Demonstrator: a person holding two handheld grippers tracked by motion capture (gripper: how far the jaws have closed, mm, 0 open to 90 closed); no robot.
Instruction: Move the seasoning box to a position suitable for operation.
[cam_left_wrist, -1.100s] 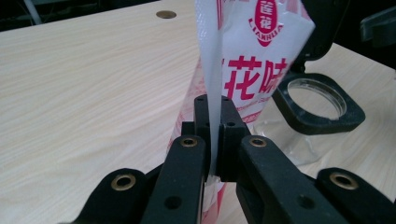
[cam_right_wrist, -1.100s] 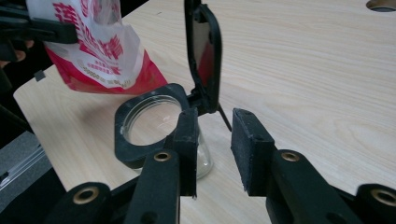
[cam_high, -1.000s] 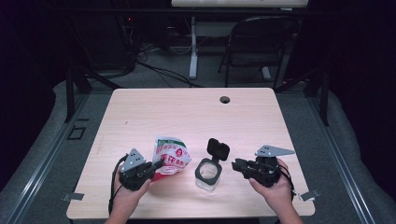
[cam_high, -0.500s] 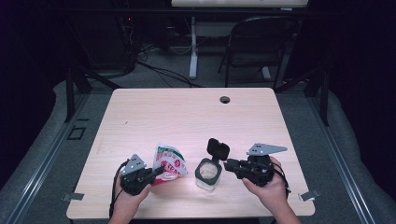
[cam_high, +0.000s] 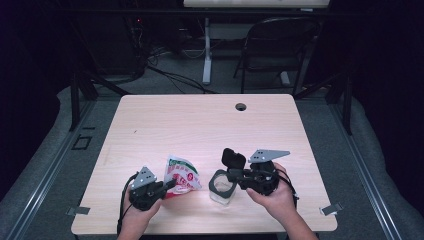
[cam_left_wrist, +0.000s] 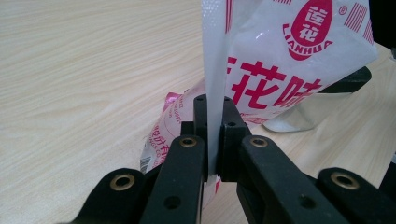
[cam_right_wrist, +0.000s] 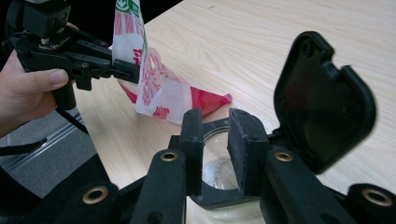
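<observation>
The left gripper (cam_left_wrist: 213, 135) pinched the edge of the red-and-white bag (cam_high: 181, 176), holding it upright near the table's (cam_high: 200, 125) front edge. Just beside it, the right gripper (cam_right_wrist: 217, 140) had its jaws clamped on the rim of the clear jar (cam_high: 221, 186), black lid (cam_high: 233, 159) flipped up.

Pale wood-grain table (cam_high: 200, 125), matt, smooth laminate look; glossy, crinkled plastic film on the seasoning bag (cam_left_wrist: 289, 60), white with red print, translucent along its sealed edge; clear glassy jar (cam_right_wrist: 219, 170) with a black plastic rim and a matt black plastic flip lid (cam_right_wrist: 322, 100); black matt plastic on the left gripper (cam_left_wrist: 212, 140) and right gripper (cam_right_wrist: 217, 149), with brass-coloured metal rivets and rough, foam-like pads (cam_right_wrist: 245, 140); dull grey metal plate (cam_high: 268, 154) above the right gripper
</observation>
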